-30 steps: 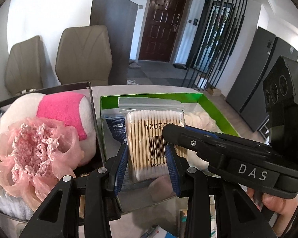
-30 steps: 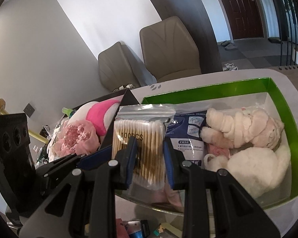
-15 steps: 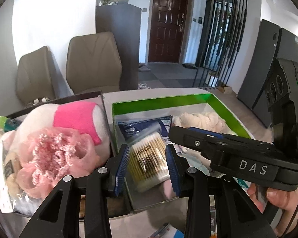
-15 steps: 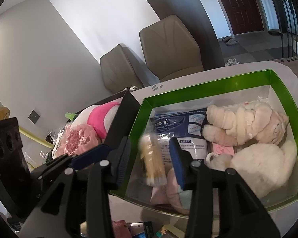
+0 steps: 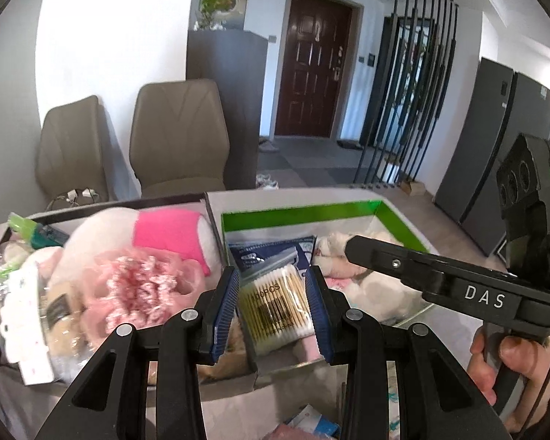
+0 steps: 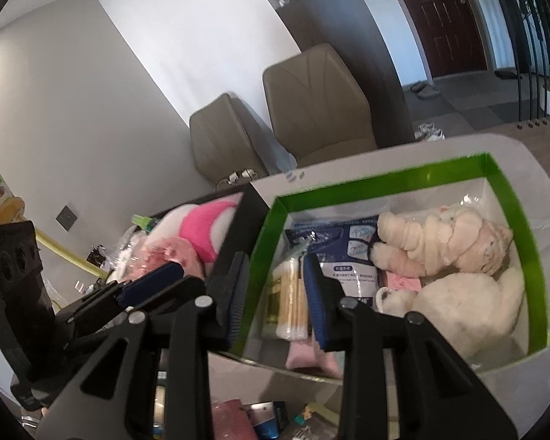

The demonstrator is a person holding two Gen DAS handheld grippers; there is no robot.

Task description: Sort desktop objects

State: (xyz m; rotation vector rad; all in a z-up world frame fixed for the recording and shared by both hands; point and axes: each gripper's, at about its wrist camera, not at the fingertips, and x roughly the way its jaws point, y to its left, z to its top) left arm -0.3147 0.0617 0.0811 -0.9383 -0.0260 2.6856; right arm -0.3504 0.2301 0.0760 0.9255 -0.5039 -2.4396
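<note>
- My right gripper point(image 6: 277, 297) was pinched on the bag of cotton swabs point(image 6: 289, 302) a second ago; half a second ago the pads had spread and the bag was dropping. Now the pads stand wide apart with nothing gripped, poised over the near left corner of the green box point(image 6: 385, 179).
- The cotton swabs now lie inside that green box, leaning against its left wall, partly over the blue-and-white packet point(image 6: 343, 247). In my left wrist view the bag point(image 5: 275, 306) shows its barcode side between my left pads, but it sits well beyond them, down in the box.
- My left gripper point(image 5: 272, 310) is also apart and empty, hovering at the seam between the green box and the black box point(image 5: 187, 198).
- The black box holds the pink-and-white plush point(image 5: 165, 234) and the crinkly pink flower point(image 5: 139, 286); the green box also holds the cream plush toys point(image 6: 447, 249).
- By my reckoning the swabs are sorted. More small packages point(image 6: 267, 421) lie on the table below my right fingers, so the next pick probably starts there.
</note>
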